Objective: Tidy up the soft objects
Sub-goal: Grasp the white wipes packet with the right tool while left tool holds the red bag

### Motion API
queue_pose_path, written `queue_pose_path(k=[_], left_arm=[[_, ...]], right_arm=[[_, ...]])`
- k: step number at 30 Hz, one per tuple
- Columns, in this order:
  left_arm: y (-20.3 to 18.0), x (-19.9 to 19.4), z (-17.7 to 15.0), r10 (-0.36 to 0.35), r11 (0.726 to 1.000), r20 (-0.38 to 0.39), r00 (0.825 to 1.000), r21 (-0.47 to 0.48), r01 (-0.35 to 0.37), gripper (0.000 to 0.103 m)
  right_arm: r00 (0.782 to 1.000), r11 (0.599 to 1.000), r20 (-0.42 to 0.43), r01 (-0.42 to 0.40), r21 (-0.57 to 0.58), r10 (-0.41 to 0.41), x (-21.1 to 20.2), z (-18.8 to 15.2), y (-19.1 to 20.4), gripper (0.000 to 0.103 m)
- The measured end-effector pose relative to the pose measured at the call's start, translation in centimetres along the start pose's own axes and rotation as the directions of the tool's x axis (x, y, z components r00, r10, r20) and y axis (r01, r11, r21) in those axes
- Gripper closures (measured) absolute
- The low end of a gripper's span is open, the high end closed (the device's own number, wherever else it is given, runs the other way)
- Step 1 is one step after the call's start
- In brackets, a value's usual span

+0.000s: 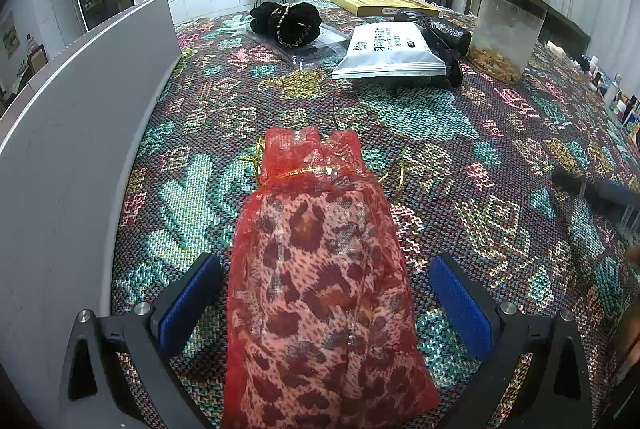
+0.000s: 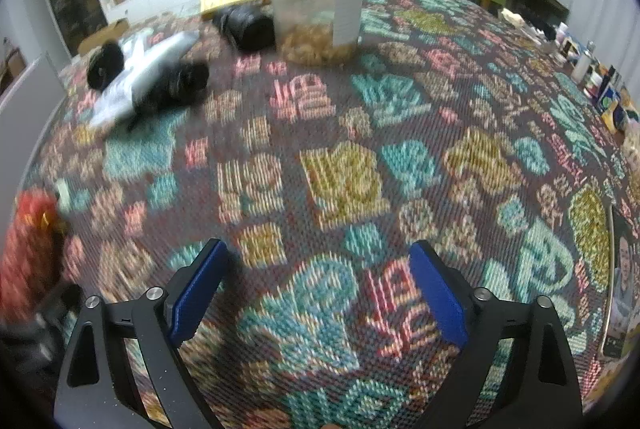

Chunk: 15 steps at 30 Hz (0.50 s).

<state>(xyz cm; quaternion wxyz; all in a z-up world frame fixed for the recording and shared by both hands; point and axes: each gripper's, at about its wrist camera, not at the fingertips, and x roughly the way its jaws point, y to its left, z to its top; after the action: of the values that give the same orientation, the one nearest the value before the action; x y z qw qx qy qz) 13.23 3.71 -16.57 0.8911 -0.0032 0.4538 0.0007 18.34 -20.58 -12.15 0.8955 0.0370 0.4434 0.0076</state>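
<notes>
Both tools are spread: my left tool (image 1: 324, 293) straddles a red mesh drawstring pouch holding leopard-print cloth (image 1: 320, 277) without pinching it, and my right tool (image 2: 316, 285) hangs empty over the patterned woven desk cover (image 2: 340, 165). The pouch looks filled, its gold cord drawn. Farther off, a black fuzzy bundle (image 1: 286, 19) and a grey plastic mailer bag (image 1: 390, 49) lie loose, so I judge sorting is only partly done.
</notes>
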Motion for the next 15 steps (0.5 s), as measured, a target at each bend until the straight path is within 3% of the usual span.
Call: queue_pose_path(k=[3,5,7,10,13,15], left_arm=[[0.0,0.0,0.0,0.000,1.000,0.000,1.000,0.000,0.000,0.000],[0.0,0.0,0.0,0.000,1.000,0.000,1.000,0.000,0.000,0.000],[0.0,0.1,0.0,0.000,1.000,0.000,1.000,-0.001,0.000,0.000],[0.0,-0.1,-0.1,0.006,1.000,0.003,1.000,-0.001,-0.006,0.000],[0.0,-0.1,0.0,0.009,1.000,0.004,1.000,0.000,-0.009,0.000],[0.0,-0.1,0.0,0.006,1.000,0.004,1.000,-0.001,-0.006,0.000]], right_arm=[[0.989,0.992,0.083,-0.118,-0.034,0.120,-0.9,4.3,3.0,0.009],[0.981,0.980,0.061,-0.176,-0.098,0.183,0.2,7.6,6.4,0.009],[0.976,0.966,-0.016,-0.218,-0.136,0.218,2.7,10.2,9.7,0.009],[0.969,0.966,-0.141,-0.223,-0.132,0.204,7.3,12.4,13.3,0.009],[0.970,0.969,-0.197,-0.175,-0.174,0.140,10.7,13.0,15.6,0.009],[0.980,0.957,-0.176,-0.136,-0.257,0.092,10.9,12.6,16.2,0.029]])
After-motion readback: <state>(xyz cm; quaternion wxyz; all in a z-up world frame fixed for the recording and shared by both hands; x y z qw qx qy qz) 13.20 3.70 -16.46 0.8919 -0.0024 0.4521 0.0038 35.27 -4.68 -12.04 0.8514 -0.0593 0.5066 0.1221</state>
